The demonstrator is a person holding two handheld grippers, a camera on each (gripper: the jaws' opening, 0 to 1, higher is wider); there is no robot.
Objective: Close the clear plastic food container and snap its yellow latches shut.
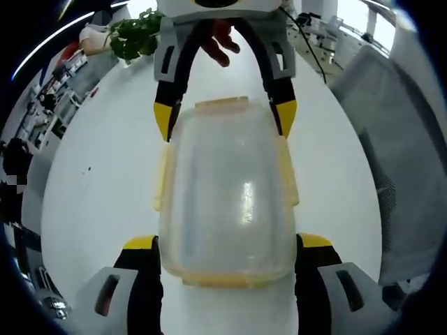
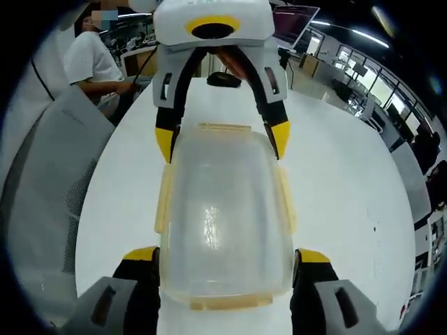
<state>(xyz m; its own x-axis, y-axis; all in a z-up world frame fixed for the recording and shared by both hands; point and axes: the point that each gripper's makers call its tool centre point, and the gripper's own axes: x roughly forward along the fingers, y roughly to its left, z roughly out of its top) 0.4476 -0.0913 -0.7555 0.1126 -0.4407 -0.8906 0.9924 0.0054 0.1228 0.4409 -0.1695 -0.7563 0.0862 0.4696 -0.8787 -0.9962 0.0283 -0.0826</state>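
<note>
**Lid down, latches waiting**

With the clear rectangular plastic food container (image 1: 227, 199) lying on the round white table (image 1: 98, 188), both tools straddle it from opposite ends. The left gripper (image 1: 227, 244) has its yellow-tipped jaws apart on either side of the near end, and the right gripper (image 2: 227, 258) mirrors it at the other end. That bracing likely stops the box sliding. The lid looks seated; the yellow latches (image 1: 163, 178) flare outward along the sides, seemingly unsnapped. A leafy green plant (image 1: 136, 35) sits beyond.

Latch (image 1: 166, 174) state on clear container (image 1: 227, 202) too blurred to tell.
</note>
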